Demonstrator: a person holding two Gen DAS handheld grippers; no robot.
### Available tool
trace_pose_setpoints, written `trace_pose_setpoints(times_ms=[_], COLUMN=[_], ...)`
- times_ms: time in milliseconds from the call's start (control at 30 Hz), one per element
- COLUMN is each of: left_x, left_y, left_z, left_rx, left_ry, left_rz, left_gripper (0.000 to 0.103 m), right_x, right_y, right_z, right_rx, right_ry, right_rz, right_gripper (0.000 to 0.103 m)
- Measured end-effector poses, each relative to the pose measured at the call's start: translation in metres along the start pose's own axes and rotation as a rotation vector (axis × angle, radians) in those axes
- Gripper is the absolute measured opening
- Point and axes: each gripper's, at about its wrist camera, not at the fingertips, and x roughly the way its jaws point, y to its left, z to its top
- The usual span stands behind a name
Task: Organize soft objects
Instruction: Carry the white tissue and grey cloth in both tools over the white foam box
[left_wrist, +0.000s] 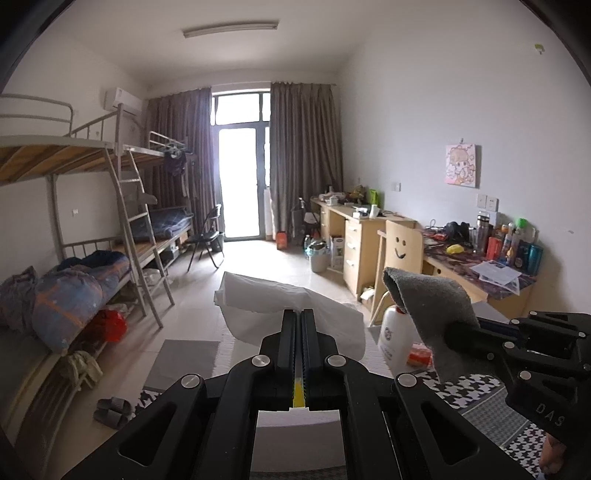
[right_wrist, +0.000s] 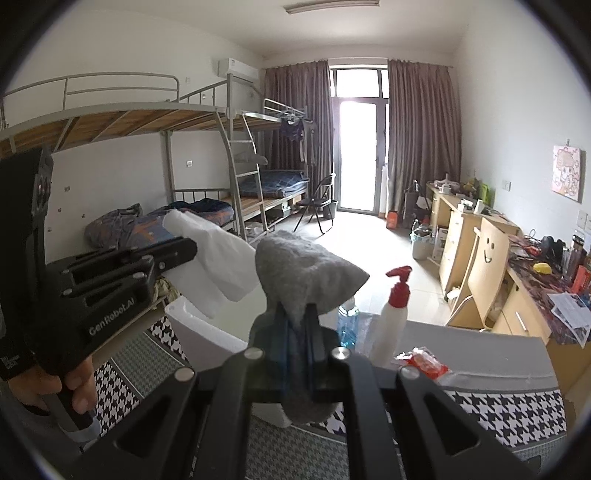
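Above the white bin (right_wrist: 207, 328), left gripper (left_wrist: 299, 314) pinches white cloth (left_wrist: 273, 299), right gripper (right_wrist: 297, 314) clamps grey cloth (right_wrist: 303, 269); dangling grey cloth could topple spray bottle (right_wrist: 391, 317).

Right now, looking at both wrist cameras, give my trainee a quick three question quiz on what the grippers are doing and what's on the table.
1. True or false: the left gripper is clamped shut on a white cloth.
2. Which item does the right gripper hold? A) the white spray bottle with a red trigger B) a grey cloth C) the red packet
3. Fill in: the white foam box sits on a table cover with a black and white ______ pattern.

Key: 1 true; 2 B; 3 houndstooth.
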Motion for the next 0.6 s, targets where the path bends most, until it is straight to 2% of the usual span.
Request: trace_pose_setpoints(times_ms=[600], left_x=[0.035], left_y=[0.010], left_z=[0.000], left_rx=[-0.021], left_ry=[0.079], left_rz=[0.012], left_gripper=[0.003], right_x=[0.030], right_y=[0.008], right_z=[0.009], right_rx=[-0.009], right_ry=[0.046], right_rz=[0.030], right_gripper=[0.010])
